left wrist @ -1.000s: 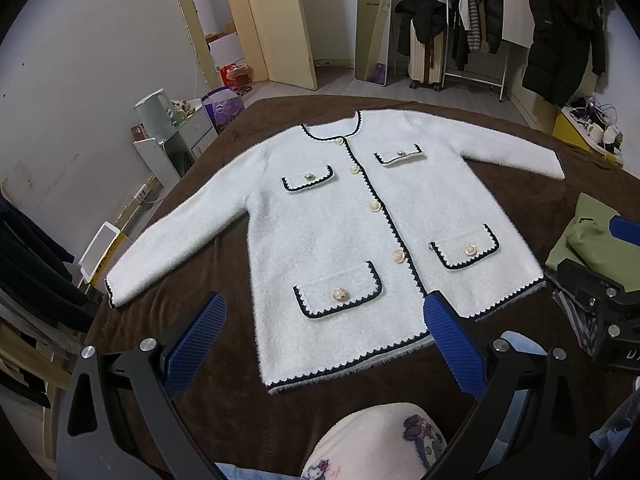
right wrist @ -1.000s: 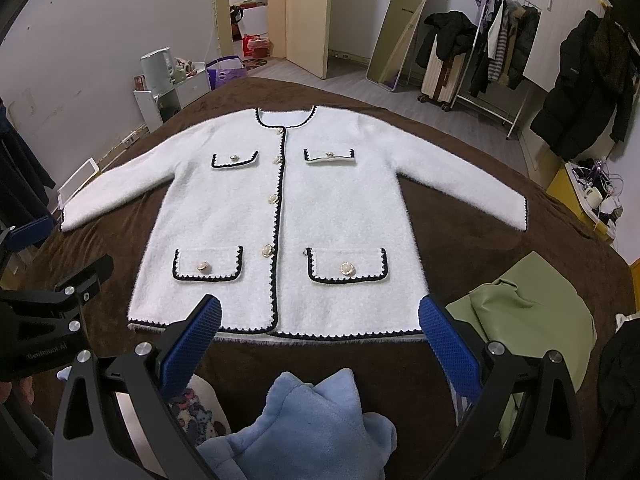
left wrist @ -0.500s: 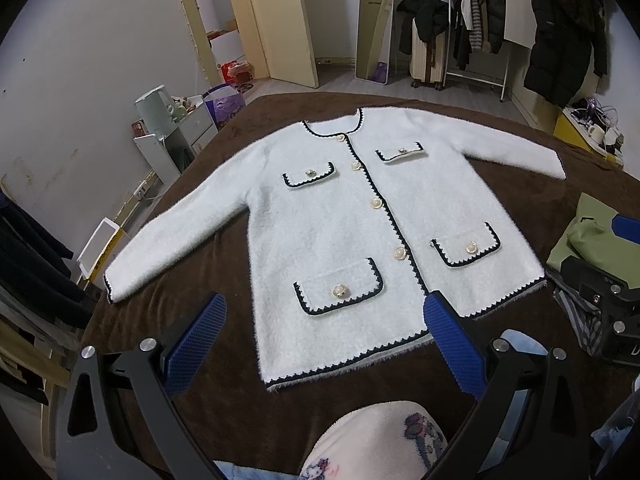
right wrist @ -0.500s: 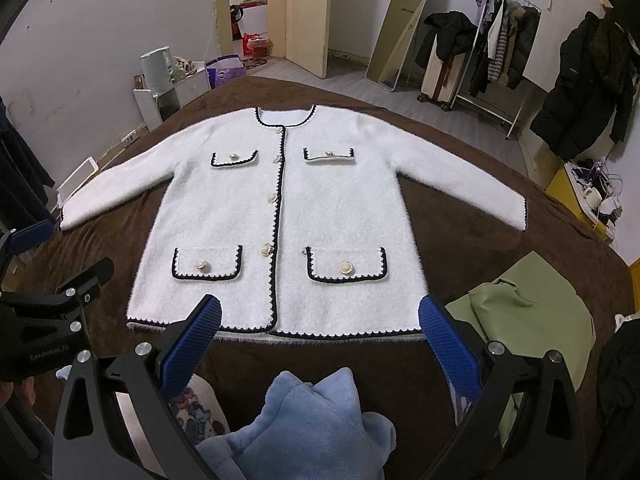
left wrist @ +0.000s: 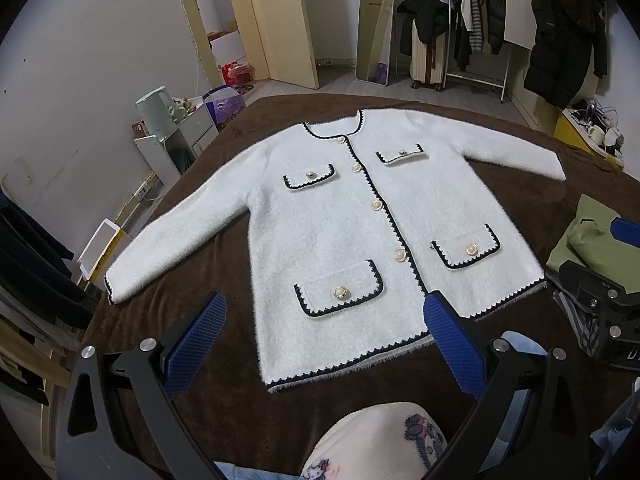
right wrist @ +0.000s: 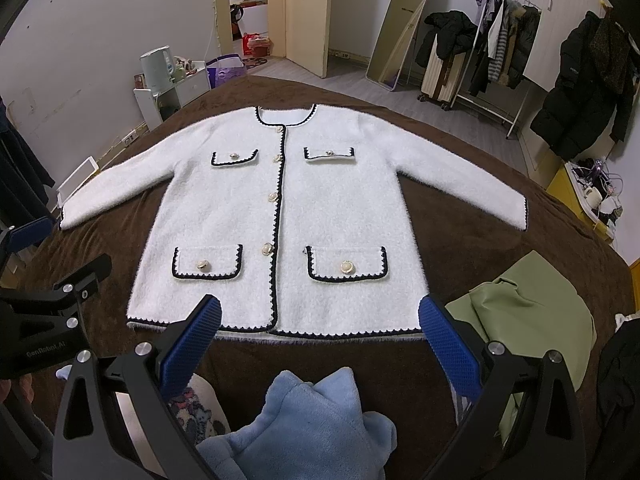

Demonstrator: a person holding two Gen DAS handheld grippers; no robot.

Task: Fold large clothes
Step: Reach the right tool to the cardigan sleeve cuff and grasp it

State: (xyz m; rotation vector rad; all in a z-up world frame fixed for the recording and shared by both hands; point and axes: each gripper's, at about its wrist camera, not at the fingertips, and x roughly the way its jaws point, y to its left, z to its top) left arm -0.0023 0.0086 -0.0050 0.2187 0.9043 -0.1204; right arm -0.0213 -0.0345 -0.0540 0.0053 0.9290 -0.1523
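Hovering above the near edge of a bed [right wrist: 500, 184] covered in a brown blanket, two grippers point forward, neither holding anything. The left gripper [left wrist: 324, 340] has its blue-padded fingers spread wide apart; the right gripper [right wrist: 320, 340] is spread just as wide. Closest to the cameras, at the near edge, lie a pale blue fleece item [right wrist: 304, 424] and a pink printed fabric [left wrist: 376, 440]. A green garment [right wrist: 532, 320] sits bunched near the bed's right edge.

Beyond the fingers, a white cardigan [right wrist: 340, 208] lies flat and face up across the middle of the bed, buttoned, with black scalloped trim, four pockets and pearl-like buttons. Its hem [right wrist: 280, 330] runs along the near side, just past the fingertips; the neckline points to the far edge. Both sleeves are spread outward toward the left and right edges.

The knit looks fluffy, soft and limp, fairly light, so it would likely sag and drape when lifted. Good places to pinch appear to be a sleeve cuff [left wrist: 114, 288], a shoulder, or a hem corner. No fold has been made yet.
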